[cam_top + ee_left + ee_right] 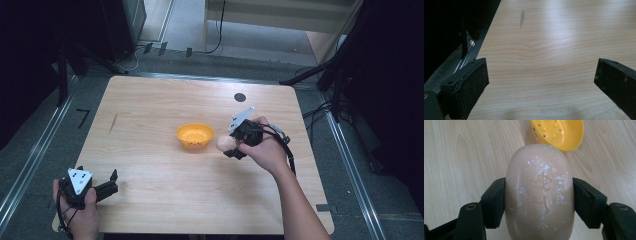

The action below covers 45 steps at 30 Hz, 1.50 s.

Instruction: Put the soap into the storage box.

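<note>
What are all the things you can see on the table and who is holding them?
soap bar: one, pale pink with white specks and a stamped mark, clamped between the right gripper's jaws, just right of the dish in the high view
soap dish: one, yellow with small bumps inside, standing near the middle of the table, nothing in it
round dark spot: one, black, on the far part of the table
table: one, light wood, with a faint grey smudge toward its left side
right gripper: one, black, shut on the soap bar, held in the person's right hand
left gripper: one, black with a grey plate on top, jaws open and holding nothing, at the near left corner of the table in the person's left hand
</note>
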Available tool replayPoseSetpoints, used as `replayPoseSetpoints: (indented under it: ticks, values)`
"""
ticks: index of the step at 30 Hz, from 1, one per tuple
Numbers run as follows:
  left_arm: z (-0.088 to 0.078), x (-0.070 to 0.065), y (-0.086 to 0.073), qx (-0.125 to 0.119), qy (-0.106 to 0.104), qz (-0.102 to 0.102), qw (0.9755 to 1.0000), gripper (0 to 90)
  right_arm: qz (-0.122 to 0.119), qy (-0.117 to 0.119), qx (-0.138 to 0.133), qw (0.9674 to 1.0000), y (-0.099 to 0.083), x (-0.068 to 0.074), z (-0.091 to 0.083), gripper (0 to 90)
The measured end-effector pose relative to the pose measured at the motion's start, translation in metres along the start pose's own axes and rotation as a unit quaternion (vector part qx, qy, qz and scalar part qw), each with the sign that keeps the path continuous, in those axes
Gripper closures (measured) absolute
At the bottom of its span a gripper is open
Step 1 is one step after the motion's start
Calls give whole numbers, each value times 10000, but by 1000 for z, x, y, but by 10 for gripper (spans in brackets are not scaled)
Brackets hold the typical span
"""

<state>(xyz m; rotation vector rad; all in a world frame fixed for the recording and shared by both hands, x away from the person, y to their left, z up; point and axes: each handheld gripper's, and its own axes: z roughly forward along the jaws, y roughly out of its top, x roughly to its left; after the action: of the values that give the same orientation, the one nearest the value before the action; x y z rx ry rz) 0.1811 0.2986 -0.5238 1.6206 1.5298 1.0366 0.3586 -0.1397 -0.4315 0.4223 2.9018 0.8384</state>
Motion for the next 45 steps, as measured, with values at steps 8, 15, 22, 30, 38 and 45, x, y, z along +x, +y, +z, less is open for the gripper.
replayPoseSetpoints:
  ticks: [8,15,22,30,38,45]
  values:
    - [0,1,0,32,-24,-49,10000,0,-298,28,59,9995,21,-4,10,337]
    - [0,2,0,-2,-62,-76,10000,0,-474,78,62,9988,35,-8,19,337]
    - [0,2,0,1,-60,-86,9999,0,-538,167,35,9984,41,-15,24,336]
    - [-1,2,0,-13,-74,-59,10000,0,-813,238,-13,9964,56,-20,26,336]
    - [0,2,0,22,-77,-81,9999,0,-989,415,34,9942,71,-24,31,336]
    - [0,3,0,30,-99,-127,9999,0,-1161,481,135,9920,89,-26,44,336]
